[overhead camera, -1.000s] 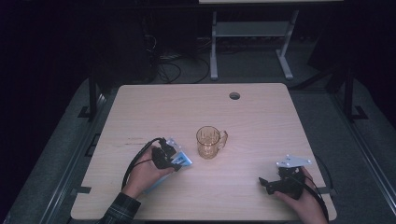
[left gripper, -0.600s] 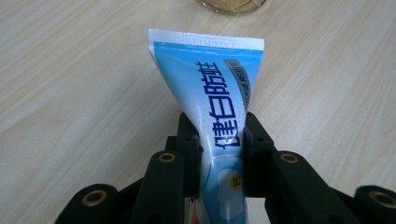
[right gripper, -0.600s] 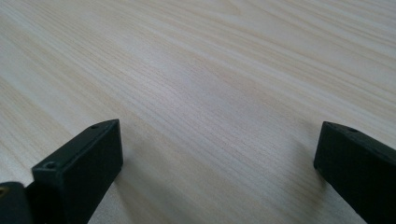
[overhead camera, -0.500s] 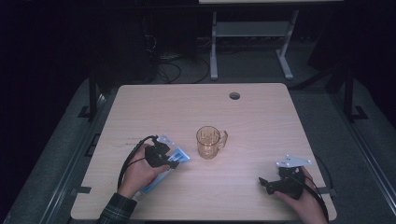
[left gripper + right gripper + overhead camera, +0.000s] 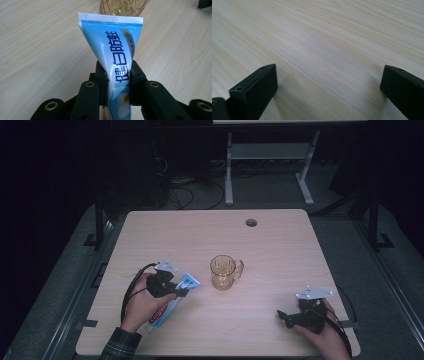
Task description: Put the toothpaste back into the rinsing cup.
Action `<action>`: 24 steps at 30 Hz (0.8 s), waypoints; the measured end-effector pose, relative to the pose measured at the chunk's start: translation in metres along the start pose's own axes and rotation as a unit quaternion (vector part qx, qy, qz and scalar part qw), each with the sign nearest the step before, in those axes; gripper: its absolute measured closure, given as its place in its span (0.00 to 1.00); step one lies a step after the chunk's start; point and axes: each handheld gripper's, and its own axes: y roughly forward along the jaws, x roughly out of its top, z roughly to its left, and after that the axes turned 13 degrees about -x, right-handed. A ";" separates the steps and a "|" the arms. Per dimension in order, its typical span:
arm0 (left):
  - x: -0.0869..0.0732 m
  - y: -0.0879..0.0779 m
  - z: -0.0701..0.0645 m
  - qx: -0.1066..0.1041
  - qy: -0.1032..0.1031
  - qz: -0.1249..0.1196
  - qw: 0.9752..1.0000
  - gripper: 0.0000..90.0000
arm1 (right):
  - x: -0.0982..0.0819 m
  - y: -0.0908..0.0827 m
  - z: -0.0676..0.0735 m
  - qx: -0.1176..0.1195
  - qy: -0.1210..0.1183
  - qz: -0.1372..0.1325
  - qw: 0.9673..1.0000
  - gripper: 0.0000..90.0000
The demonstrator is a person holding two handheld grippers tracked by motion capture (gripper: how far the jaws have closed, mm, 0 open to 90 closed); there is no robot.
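While we look along the left jaws, we read this scene from the grip outward.

Left jaws: pressed on a tube (image 5: pixel 117 65), one black pad at each side of its blue and white body, which is squeezed narrow between them.

Tube: its flat crimped end points away from the left gripper (image 5: pixel 118 85) toward the mug (image 5: pixel 121 6); blue characters run along its face. From above, the tube (image 5: pixel 172 300) lies slantwise under our left hand (image 5: pixel 142 302), crimped end up and to the right, red print near the other end. We cannot tell whether it rests on the table or is lifted off it.

Mug: clear amber glass, upright near the middle of the table (image 5: pixel 280 245), handle to the right; from above, the mug (image 5: pixel 225 272) stands just beside the tube's crimped end, apart from it.

Right jaws: spread wide, bare wood grain between them, nothing held.

Right gripper (image 5: pixel 329 85): low over the wood; from above, the right gripper (image 5: pixel 285 316) sits at the near right corner in our right hand (image 5: pixel 325 332), well apart from the mug.

Table: pale wood, a round hole (image 5: pixel 251 222) near its far edge.
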 end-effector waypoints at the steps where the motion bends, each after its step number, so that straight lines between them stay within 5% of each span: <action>1: 0.000 -0.001 0.000 -0.002 0.000 -0.004 1.000 0.82 | 0.000 0.000 0.000 0.000 0.000 0.000 1.000 0.01; 11: -0.002 -0.015 0.002 -0.015 -0.002 -0.044 0.999 0.83 | 0.000 0.000 0.000 0.000 0.000 0.000 1.000 0.01; 24: -0.006 -0.031 0.007 -0.027 0.012 -0.120 0.992 0.83 | 0.000 0.000 0.000 0.000 0.000 0.000 1.000 0.01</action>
